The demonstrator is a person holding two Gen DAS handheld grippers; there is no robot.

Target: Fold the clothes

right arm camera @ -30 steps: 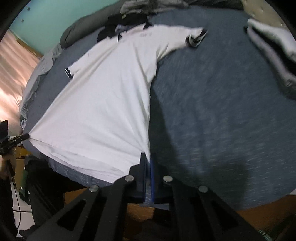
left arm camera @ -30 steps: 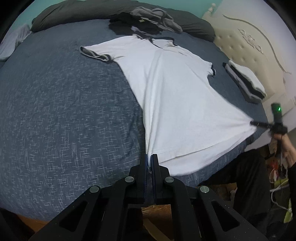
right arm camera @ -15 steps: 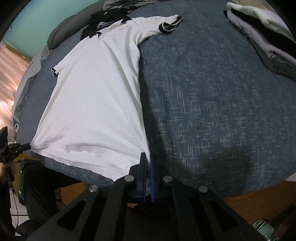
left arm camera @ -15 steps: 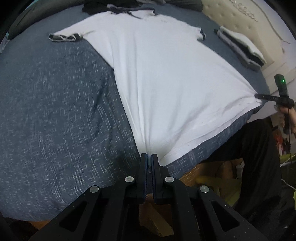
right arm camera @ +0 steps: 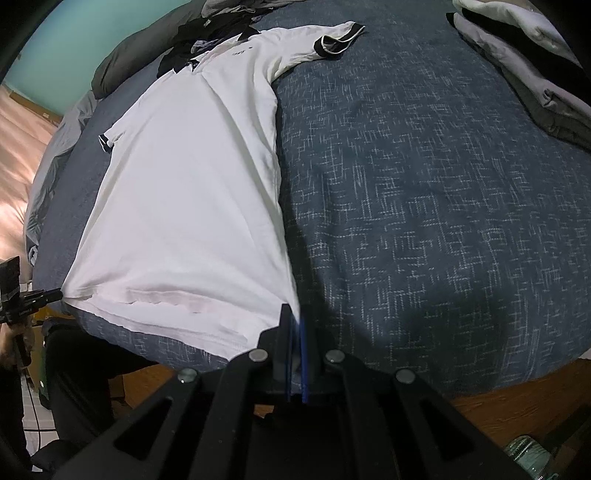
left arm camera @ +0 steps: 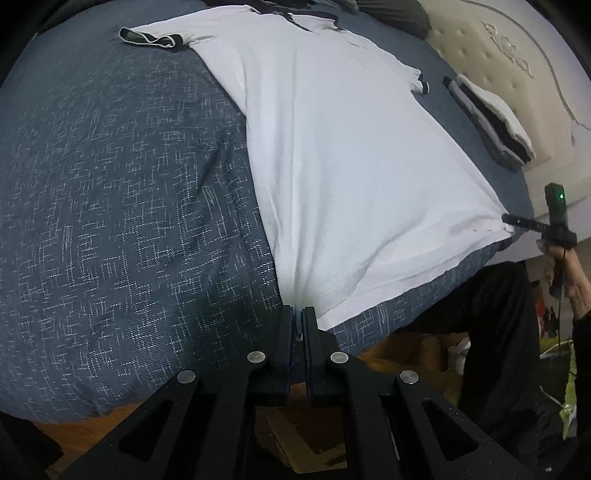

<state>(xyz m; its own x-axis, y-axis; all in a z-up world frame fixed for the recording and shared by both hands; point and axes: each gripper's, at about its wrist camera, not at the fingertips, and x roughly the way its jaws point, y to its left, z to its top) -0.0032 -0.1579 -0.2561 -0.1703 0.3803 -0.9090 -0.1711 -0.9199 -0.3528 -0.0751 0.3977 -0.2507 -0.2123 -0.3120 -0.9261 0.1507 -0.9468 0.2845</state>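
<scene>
Two corners of the white polo shirt [left arm camera: 343, 155] are being pinched at the near edge of the bed [left arm camera: 122, 206]: I am keeping my left gripper [left arm camera: 298, 317] clenched on the hem's left corner, and my right gripper [right arm camera: 293, 317] is clamping the hem's right corner. In the left wrist view the right gripper is showing at the far right, its tip touching the hem, with my hand [left arm camera: 565, 266] wrapping its handle. In the right wrist view the left gripper [right arm camera: 51, 294] is showing at the left edge, touching the opposite corner.

Between them the hem is lying along the bed's near edge and hanging slightly over it. The shirt is lying flat on the blue patterned bed cover, stretching away from me, with both dark-trimmed sleeves spread out and the dark collar [right arm camera: 184, 66] at the far end.

Further off, a stack of folded clothes [left arm camera: 491, 118] is sitting to the right of the shirt beside the cream headboard [left arm camera: 517, 66]. A pile of dark clothes [right arm camera: 221, 22] is lying just beyond the collar.
</scene>
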